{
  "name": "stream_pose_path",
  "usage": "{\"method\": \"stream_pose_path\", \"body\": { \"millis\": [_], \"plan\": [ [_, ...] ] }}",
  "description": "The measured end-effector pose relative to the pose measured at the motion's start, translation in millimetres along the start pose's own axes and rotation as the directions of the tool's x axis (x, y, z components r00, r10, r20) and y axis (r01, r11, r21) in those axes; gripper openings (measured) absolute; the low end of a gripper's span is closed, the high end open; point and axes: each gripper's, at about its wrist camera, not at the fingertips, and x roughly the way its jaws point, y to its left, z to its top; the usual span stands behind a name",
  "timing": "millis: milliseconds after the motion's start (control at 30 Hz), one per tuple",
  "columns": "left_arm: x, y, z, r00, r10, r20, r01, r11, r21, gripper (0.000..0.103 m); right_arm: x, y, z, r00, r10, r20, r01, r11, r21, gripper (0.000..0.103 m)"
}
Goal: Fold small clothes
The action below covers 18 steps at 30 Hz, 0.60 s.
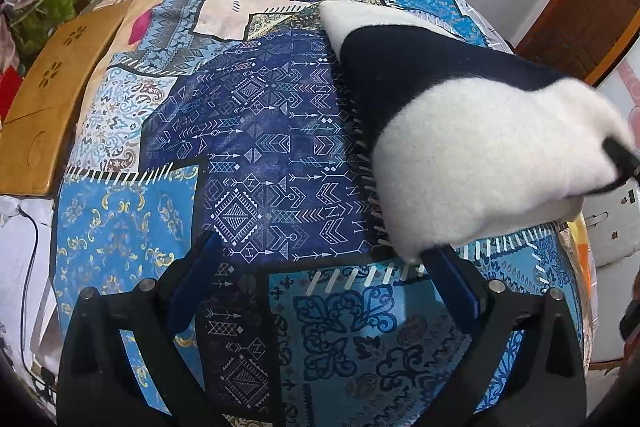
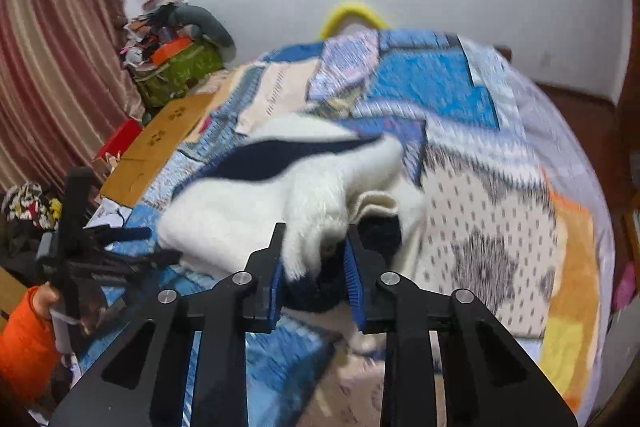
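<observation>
Sweater [image 1: 460,131], white fleece with a navy band, lies on the patchwork bedspread [image 1: 248,131] of the bed, filling the right half of the left wrist view. Right tongs [image 2: 316,267] are clamped on a bunched white fold of it at the lower centre of the right wrist view. Left tongs [image 1: 320,291] stand wide apart and hold nothing above the bedspread, the right finger [image 1: 456,291] just beside the sweater's near edge. An orange sleeve [image 2: 24,343] shows at lower left.

Bare bedspread [image 1: 256,131] left of garment [image 1: 472,147]
</observation>
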Motion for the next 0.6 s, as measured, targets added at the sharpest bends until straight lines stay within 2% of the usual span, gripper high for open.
{"method": "stream_pose_path", "body": {
  "millis": [100,233,400,600],
  "plan": [
    [-1,-1,-2,1.0,0.008,-0.002,-0.008,1.0,0.009,0.101,5,-13,-13,0.999,0.014,-0.032,-0.013,0.999,0.045,0.023],
    [-3,-2,-4,0.999,0.033,-0.008,-0.032,0.999,0.012,0.101,3,-12,-21,0.999,0.019,-0.032,-0.018,0.998,0.057,0.023],
    [-19,-4,-6,0.995,0.1,0.018,-0.101,0.993,0.055,0.101,-11,2,-18,1.0,-0.011,-0.023,0.011,1.0,-0.008,0.032],
    [-56,-4,6,0.988,0.102,0.113,-0.11,0.992,0.068,0.101,-31,2,-8,0.999,-0.032,0.018,0.032,0.999,-0.038,0.046]
  ]
}}
